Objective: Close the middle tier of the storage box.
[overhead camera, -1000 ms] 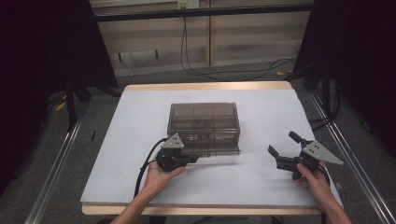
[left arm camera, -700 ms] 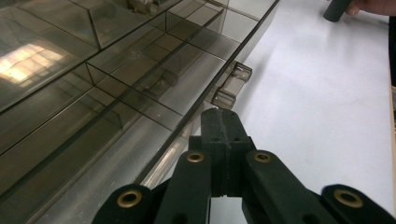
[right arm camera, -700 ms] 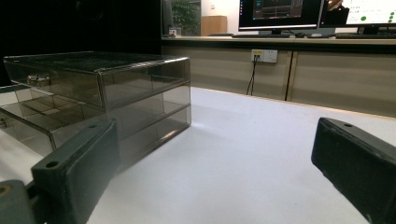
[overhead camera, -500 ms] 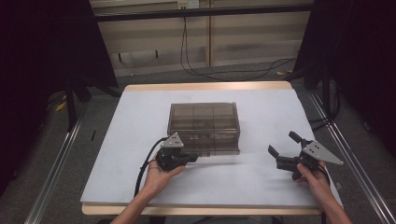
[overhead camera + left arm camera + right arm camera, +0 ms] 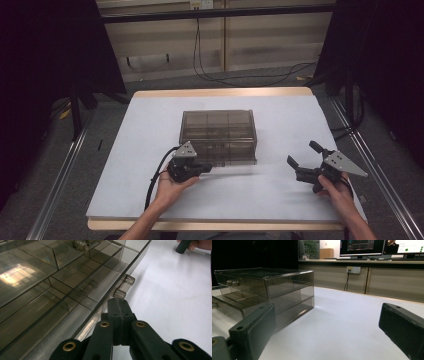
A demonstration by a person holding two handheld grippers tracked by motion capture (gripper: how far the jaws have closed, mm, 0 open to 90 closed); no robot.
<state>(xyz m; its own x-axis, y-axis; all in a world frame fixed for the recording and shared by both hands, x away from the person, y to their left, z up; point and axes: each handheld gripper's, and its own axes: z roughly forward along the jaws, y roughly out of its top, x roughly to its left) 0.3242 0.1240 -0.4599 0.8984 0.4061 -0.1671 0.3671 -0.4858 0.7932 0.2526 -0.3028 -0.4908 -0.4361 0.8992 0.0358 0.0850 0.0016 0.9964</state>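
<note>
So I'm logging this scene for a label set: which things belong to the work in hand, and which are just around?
In the work:
- smoky clear plastic drawer box
- left gripper, jaws shut, at the box's front edge
- right gripper, jaws open, apart from the box

Just around:
- white table
- black cables on the floor
- monitors on the counter

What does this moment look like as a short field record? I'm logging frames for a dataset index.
surface: white table top
main thing: smoky clear plastic drawer box, mid-table, with inner dividers
left claw: shut, empty, tips at the box's near front edge by a clear tab; contact cannot be told
right claw: open, empty, apart from the box, to its right
background: monitors and a wall socket beyond the table
</note>
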